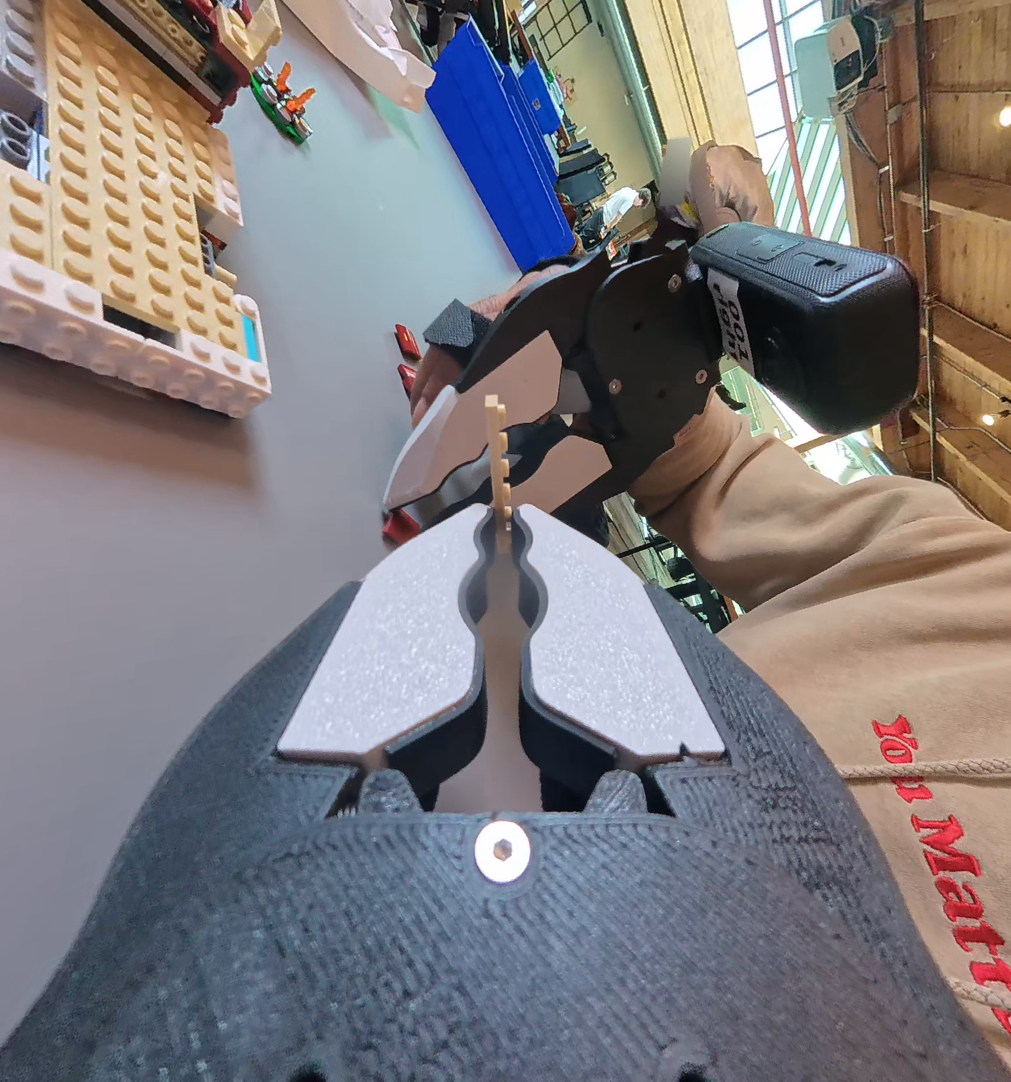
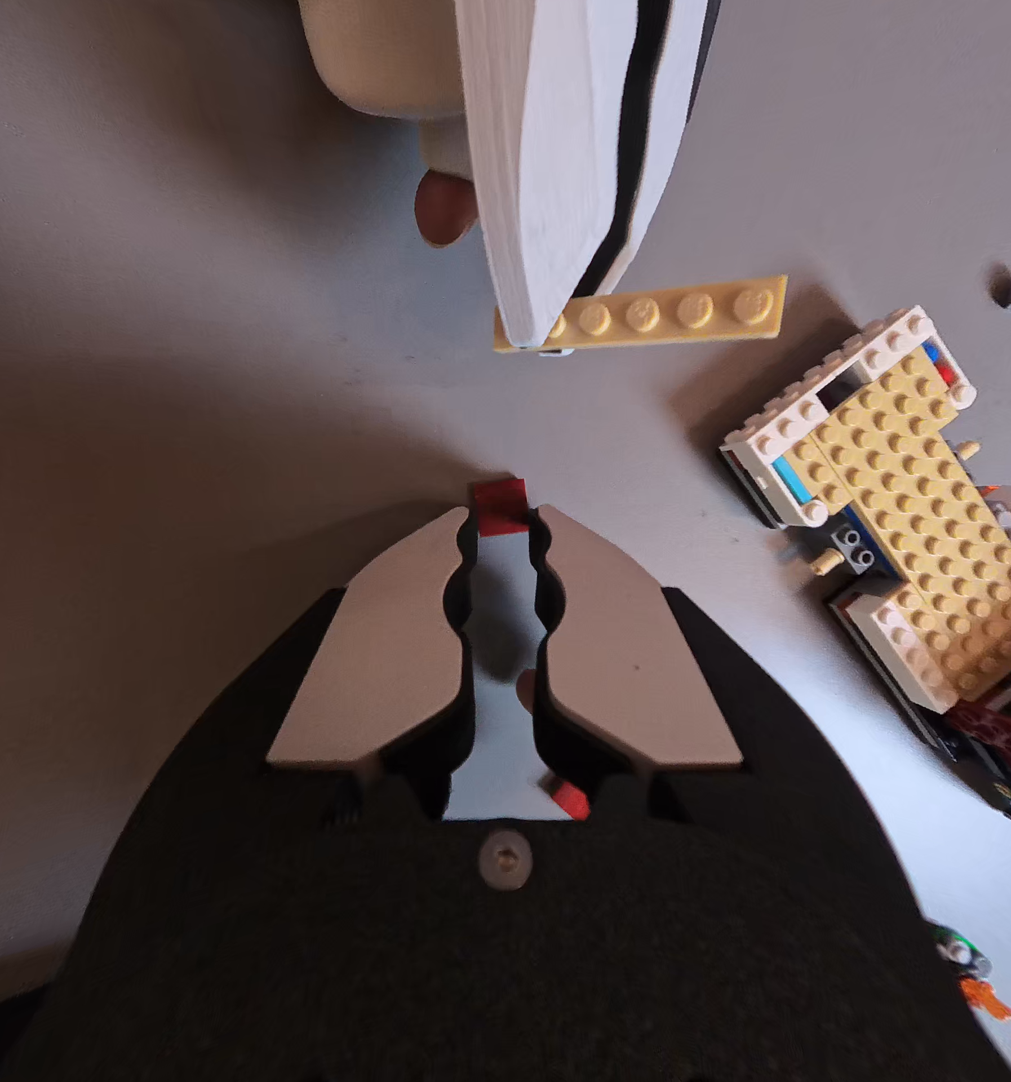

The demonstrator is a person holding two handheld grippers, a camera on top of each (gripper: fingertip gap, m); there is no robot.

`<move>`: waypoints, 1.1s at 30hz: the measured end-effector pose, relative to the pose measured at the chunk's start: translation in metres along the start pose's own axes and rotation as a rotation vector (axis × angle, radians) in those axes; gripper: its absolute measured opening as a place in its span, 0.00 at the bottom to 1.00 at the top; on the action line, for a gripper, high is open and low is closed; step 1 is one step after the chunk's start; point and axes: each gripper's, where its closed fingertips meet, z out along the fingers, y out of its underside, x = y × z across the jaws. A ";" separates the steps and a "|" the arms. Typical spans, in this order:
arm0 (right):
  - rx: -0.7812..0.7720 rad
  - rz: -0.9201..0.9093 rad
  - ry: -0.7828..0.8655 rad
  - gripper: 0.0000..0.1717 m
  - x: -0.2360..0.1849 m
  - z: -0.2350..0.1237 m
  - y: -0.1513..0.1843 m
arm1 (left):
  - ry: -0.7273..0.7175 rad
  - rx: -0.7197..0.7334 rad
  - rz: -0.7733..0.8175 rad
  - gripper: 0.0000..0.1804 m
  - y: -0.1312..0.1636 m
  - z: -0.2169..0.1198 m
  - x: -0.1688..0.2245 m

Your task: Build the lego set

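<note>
Fingertips of the left gripper (image 1: 502,515) are pinching one end of a tan studded plate (image 2: 667,313), a long single-row strip, so that most of its length is sticking out past the tips and staying free, clear of the grey table (image 2: 198,293). In the right wrist view the plate is hanging level above that table, studs facing the camera.

Below, the right gripper (image 2: 500,515) is pointing down at the table with its jaws drawn in narrowly around a small red tile (image 2: 498,506), the pads sitting at its two sides, likely the better hold for so flat a piece. Another red piece (image 2: 567,799) is lying nearer the gripper's base. A partly built brick model (image 2: 901,527) with a tan studded roof and white edging is standing well apart, to the side.
</note>
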 end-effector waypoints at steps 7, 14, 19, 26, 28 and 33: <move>0.175 0.029 0.158 0.10 0.019 -0.040 -0.026 | 0.026 0.026 -0.041 0.03 -0.002 0.002 0.002; 0.184 -0.027 0.248 0.10 0.032 -0.062 -0.050 | 0.056 0.040 -0.050 0.03 0.000 0.006 0.011; 0.184 -0.037 0.260 0.10 0.032 -0.061 -0.054 | 0.042 0.053 -0.061 0.03 -0.003 0.004 0.008; 0.170 -0.049 0.267 0.10 0.029 -0.056 -0.052 | 0.038 0.031 -0.058 0.03 0.002 0.007 0.007; 0.166 -0.057 0.268 0.10 0.028 -0.056 -0.053 | 0.036 0.025 -0.061 0.03 0.003 0.008 0.007; 0.154 -0.045 0.231 0.10 0.020 -0.053 -0.046 | 0.015 -0.043 -0.052 0.03 0.013 0.012 0.004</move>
